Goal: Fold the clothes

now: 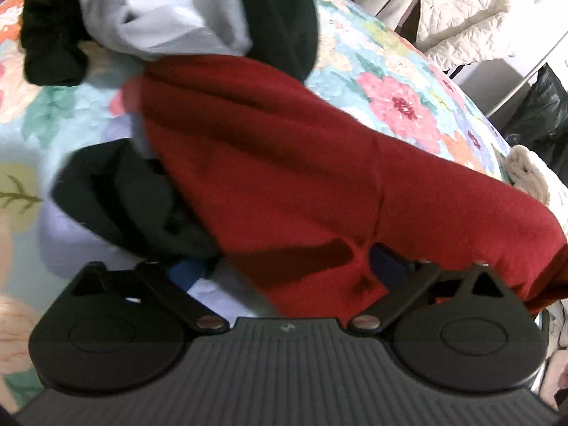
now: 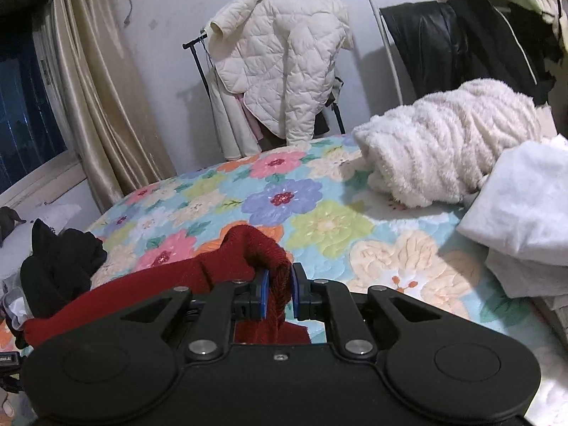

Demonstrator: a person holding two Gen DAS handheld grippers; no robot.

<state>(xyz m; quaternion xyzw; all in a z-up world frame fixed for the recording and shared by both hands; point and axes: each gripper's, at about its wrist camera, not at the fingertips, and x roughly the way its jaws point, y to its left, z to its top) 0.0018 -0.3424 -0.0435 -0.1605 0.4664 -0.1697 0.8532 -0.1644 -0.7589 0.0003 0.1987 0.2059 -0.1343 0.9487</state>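
A red knit garment (image 1: 284, 159) lies stretched across the floral bed cover (image 1: 397, 103), over a heap of black clothes (image 1: 117, 195) and a pale grey garment (image 1: 159, 10). My left gripper (image 1: 284, 266) stands open, its blue pads wide apart, with the near part of the red cloth lying between them and draped over the right finger. In the right wrist view my right gripper (image 2: 279, 294) is shut on a bunched edge of the red garment (image 2: 245, 248), held a little above the bed cover (image 2: 284, 195).
A fluffy white blanket (image 2: 443, 142) and a folded white cloth (image 2: 525, 213) sit at the bed's right side. Black clothes (image 2: 60, 266) pile at the left. A quilted cream jacket (image 2: 284, 56) hangs on a rack behind the bed; dark jackets (image 2: 461, 42) hang at the right.
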